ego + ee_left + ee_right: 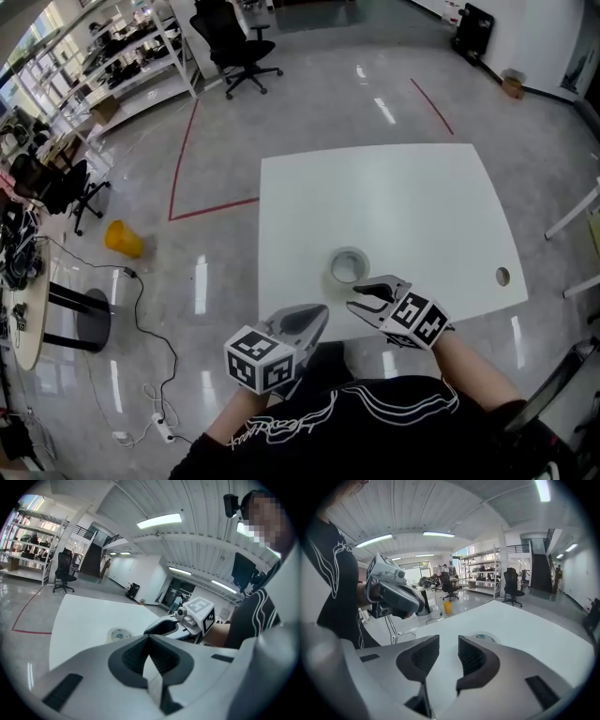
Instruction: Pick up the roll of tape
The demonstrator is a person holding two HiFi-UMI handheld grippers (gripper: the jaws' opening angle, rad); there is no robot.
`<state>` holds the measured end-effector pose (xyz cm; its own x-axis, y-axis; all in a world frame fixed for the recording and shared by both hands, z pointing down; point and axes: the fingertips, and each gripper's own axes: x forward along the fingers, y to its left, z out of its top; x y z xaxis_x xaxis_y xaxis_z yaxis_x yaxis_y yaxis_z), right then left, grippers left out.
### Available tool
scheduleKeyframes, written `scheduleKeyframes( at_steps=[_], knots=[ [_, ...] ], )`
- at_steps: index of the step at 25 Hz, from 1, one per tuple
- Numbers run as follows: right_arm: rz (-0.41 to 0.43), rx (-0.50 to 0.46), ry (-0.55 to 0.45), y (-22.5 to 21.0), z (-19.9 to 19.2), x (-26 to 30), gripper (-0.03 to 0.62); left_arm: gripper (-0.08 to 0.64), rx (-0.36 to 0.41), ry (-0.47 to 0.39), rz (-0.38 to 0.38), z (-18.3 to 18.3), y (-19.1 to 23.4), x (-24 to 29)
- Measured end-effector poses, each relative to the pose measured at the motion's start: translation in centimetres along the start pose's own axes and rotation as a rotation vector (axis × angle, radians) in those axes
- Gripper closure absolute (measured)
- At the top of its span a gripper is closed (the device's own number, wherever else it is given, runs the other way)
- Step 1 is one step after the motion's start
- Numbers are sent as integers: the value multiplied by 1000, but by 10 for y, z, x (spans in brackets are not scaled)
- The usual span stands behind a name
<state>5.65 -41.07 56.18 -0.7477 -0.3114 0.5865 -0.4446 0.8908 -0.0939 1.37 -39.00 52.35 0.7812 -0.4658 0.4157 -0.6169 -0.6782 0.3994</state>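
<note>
A roll of pale tape [347, 265] lies flat on the white table [403, 187], close to its near edge. My right gripper [360, 296] hovers just behind the roll, its jaws open with only bare table between them. In the right gripper view [448, 645] the tape [483, 638] peeks out over the right jaw. My left gripper [315, 320] is off the table's near left corner, its jaws shut and empty. The left gripper view [149, 639] shows the tape [118, 633] ahead and the right gripper [161, 627] beside it.
A small round hole [502, 277] sits near the table's right front corner. On the floor to the left are a yellow object [123, 239], a cable [150, 328] and a round side table [23, 319]. Office chairs [234, 47] stand farther back.
</note>
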Motion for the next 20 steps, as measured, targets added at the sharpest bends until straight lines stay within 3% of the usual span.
scheduleKeyframes(
  at_steps=[8,20],
  knots=[
    [-15,-166,210,-25,-25,53,457,557,-52,-3,10,0,27,2],
    [-45,-315,429,-45,-57,94,459,557,-114,-4,20,-9,55,5]
  ],
)
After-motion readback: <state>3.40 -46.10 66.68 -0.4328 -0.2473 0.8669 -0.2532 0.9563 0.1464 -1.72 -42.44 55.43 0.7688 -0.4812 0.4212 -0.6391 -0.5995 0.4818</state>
